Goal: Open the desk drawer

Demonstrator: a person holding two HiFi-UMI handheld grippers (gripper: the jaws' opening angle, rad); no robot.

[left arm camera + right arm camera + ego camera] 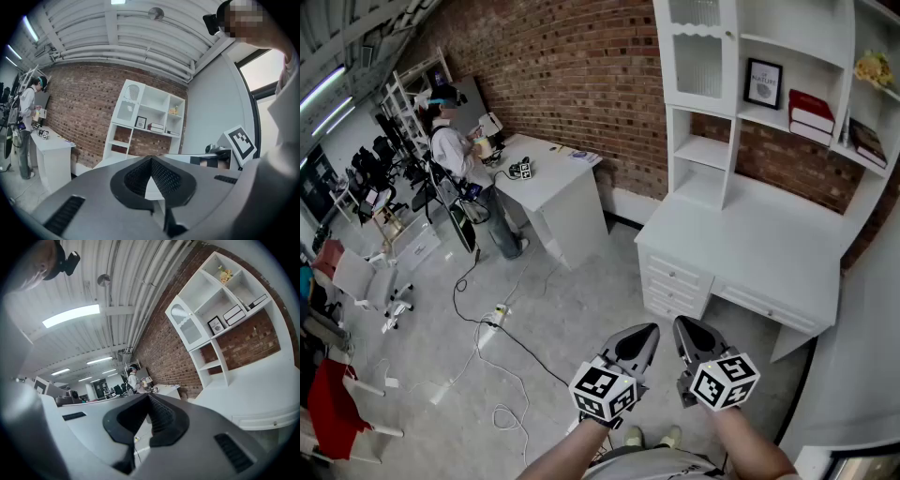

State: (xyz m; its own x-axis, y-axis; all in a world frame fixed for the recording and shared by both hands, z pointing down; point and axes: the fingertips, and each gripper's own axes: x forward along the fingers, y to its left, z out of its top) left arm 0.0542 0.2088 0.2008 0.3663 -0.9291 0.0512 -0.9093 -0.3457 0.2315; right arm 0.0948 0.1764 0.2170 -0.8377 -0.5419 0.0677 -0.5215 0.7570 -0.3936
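Observation:
A white desk (750, 239) with a shelf hutch stands at the right against the brick wall. Under its top sit a stack of small drawers (675, 281) and a long drawer (769, 307), all closed. My left gripper (648, 329) and right gripper (682, 324) hover side by side over the floor, short of the desk and touching nothing. Both are shut and empty. In the left gripper view the tips (151, 159) meet below the hutch (150, 117). In the right gripper view the tips (149, 395) meet left of the desk top (262, 385) and a drawer front (267, 420).
A second white desk (558, 192) stands at the back left with a person (459, 150) beside it. Cables (502, 347) and a power strip (497, 314) lie on the floor to my left. White chairs (375, 281) and a red one (333, 403) line the left edge.

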